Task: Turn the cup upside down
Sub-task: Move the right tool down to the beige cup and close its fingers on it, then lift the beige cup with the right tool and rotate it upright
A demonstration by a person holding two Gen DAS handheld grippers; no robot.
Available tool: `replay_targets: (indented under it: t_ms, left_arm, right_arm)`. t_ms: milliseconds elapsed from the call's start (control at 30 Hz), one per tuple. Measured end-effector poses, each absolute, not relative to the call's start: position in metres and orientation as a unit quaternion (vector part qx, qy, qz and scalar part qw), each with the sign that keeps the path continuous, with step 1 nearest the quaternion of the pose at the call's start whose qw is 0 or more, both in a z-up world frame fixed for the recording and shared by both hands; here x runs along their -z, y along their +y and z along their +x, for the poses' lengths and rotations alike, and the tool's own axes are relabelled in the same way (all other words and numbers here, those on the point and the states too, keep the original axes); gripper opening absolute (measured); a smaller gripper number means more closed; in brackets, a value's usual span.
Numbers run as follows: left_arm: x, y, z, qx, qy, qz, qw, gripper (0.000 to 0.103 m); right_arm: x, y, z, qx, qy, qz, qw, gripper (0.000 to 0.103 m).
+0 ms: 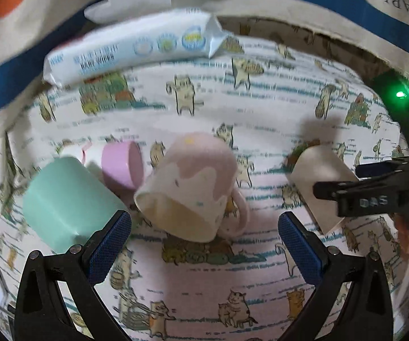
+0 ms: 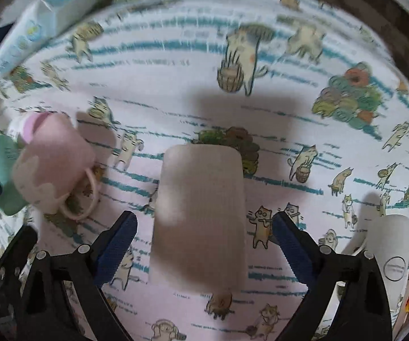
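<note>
A pink-and-cream mug [image 1: 193,184] with a handle stands upside down, tilted, on the cat-print cloth, just ahead of my open left gripper [image 1: 204,244]; it also shows in the right wrist view [image 2: 53,164]. A plain white cup [image 2: 200,216] stands upside down between the spread fingers of my open right gripper [image 2: 204,244], untouched; it also shows in the left wrist view [image 1: 321,182], with the right gripper's fingers [image 1: 355,190] at its side.
A mint green cup [image 1: 68,199] and a small pink cup [image 1: 124,164] stand left of the mug. A wipes pack [image 1: 136,48] lies at the back. A tote bag [image 1: 346,2] rims the far edge. Another white cup [image 2: 394,250] sits at the right.
</note>
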State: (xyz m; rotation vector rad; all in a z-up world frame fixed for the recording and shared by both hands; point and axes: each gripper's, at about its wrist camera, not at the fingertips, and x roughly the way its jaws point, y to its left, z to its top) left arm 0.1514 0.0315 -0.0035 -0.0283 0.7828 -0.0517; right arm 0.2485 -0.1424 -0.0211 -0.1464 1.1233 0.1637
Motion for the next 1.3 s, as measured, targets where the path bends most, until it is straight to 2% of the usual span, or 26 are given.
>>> replay_targets:
  t_ms: [133,200,400,667,933,1300]
  left_arm:
    - [0.011,0.041,0.155,0.029,0.414,-0.057,0.908,0.102]
    - [0.012,0.042,0.153,0.028,0.416,-0.062,0.907,0.102]
    - [0.005,0.034,0.146,0.029,0.403,-0.043,0.914,0.102]
    - [-0.021,0.047,0.129,-0.01,0.332,-0.057,0.941,0.102]
    - [-0.024,0.049,0.13,0.012,0.34,-0.072,0.938,0.102]
    - [-0.005,0.043,0.142,0.007,0.37,-0.046,0.928,0.102]
  right_arm:
    - [0.03,-0.138,0.251,-0.083,0.542,-0.069,0.833,0.085]
    - [0.032,-0.137,0.251,-0.084,0.545,-0.069,0.831,0.07]
    - [0.028,-0.146,0.244,-0.092,0.546,-0.036,0.832,0.069]
    - [-0.005,-0.161,0.187,-0.125,0.514,-0.059,0.846,0.069]
    - [-0.002,-0.142,0.13,-0.165,0.51,-0.088,0.84,0.069]
    - [0.022,-0.128,0.114,-0.168,0.512,-0.125,0.833,0.07]
